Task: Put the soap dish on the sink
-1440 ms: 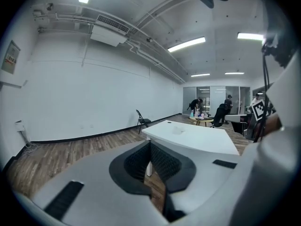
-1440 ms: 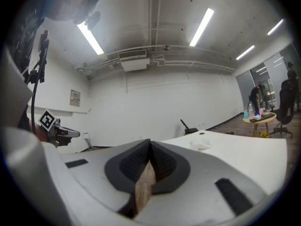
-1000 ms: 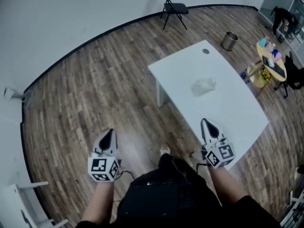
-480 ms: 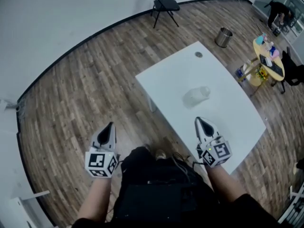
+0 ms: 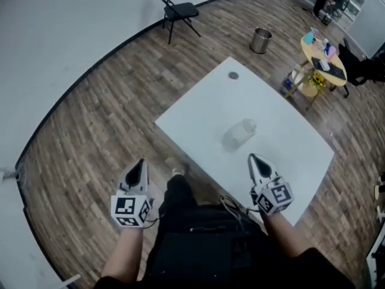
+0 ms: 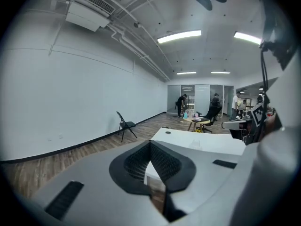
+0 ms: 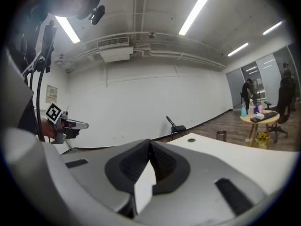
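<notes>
Near end: person's dark-clothed legs point(image 5: 198, 233) at the bottom of the head view, one hand-held gripper on each side.
- left hand-held gripper point(image 5: 140, 164): over bare wood floor point(image 5: 90, 131), left of the table. Jaws closed tip to tip, nothing between them.
- right hand-held gripper point(image 5: 254, 159): also closed and empty, tips over the near edge of the white table point(image 5: 198, 110).
- Both point ahead and slightly down. Reads as a carry/approach posture, not a reach. Closed makes sense, since there's nothing to hold yet.

Mid-table: pale translucent lump point(image 5: 239, 132), just beyond the right gripper's tips and clear of them. I take it for the soap dish, but it's too blurred to give its shape or which way up it is. It sits alone on the top, so the near side is open for a grasp. The right gripper is the closer one and the likely picker. Its jaws must open first.

Far side of the top: small dark round fitting point(image 5: 233, 75).

Beyond the table: metal bin point(image 5: 260, 40), folding chair point(image 5: 177, 11) by the wall, round yellow side table point(image 5: 323, 59) with bottles at far right.

No sink in any view, so the drop-off spot is unknown from here.
</notes>
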`<state>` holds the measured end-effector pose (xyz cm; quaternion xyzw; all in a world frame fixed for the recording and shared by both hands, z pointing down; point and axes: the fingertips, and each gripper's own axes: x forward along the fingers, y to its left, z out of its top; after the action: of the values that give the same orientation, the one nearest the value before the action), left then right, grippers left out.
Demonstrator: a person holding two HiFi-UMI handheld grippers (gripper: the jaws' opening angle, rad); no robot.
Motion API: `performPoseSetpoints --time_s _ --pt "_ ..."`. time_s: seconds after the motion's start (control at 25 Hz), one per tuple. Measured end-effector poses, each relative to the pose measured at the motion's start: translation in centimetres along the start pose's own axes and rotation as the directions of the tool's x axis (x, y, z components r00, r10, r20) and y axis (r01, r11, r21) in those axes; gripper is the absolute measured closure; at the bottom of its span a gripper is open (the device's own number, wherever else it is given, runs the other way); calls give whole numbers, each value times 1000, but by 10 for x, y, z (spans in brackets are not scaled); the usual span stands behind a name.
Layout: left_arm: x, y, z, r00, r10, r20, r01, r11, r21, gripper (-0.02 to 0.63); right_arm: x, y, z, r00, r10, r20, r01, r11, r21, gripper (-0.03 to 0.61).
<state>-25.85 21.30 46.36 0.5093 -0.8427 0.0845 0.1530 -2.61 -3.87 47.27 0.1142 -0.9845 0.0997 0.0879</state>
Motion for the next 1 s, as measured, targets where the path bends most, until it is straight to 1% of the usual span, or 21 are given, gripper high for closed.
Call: performPoseSetpoints --time_s 0.16,0.32,0.44,0.56,0.72,0.88,0.92,1.0 --pt "58 14 28 993 -120 9 120 991 59 624 25 -10 4 995 -101 8 101 995 16 572" --pt "121 18 53 970 -241 -15 241 965 99 624 44 -23 11 973 -231 -3 230 972 49 572" --pt "166 14 71 943 -332 -31 333 934 127 624 52 -29 11 957 -292 -2 291 955 59 572" --pt "205 5 84 912 -409 -37 410 902 134 624 59 -34 10 935 -353 -21 354 930 98 572" --pt "239 -7 91 864 -501 -54 503 853 142 624 64 -36 10 902 -431 -41 433 897 88 572" --pt "260 -8 91 824 -562 -76 567 813 136 624 72 -37 16 858 -508 -69 513 853 98 572" --pt "264 -7 90 815 -574 -80 580 804 135 624 74 -36 16 852 -518 -68 523 847 99 573" --pt "274 -4 90 798 -596 -90 603 787 132 624 81 -33 11 849 -524 -68 528 844 95 572"
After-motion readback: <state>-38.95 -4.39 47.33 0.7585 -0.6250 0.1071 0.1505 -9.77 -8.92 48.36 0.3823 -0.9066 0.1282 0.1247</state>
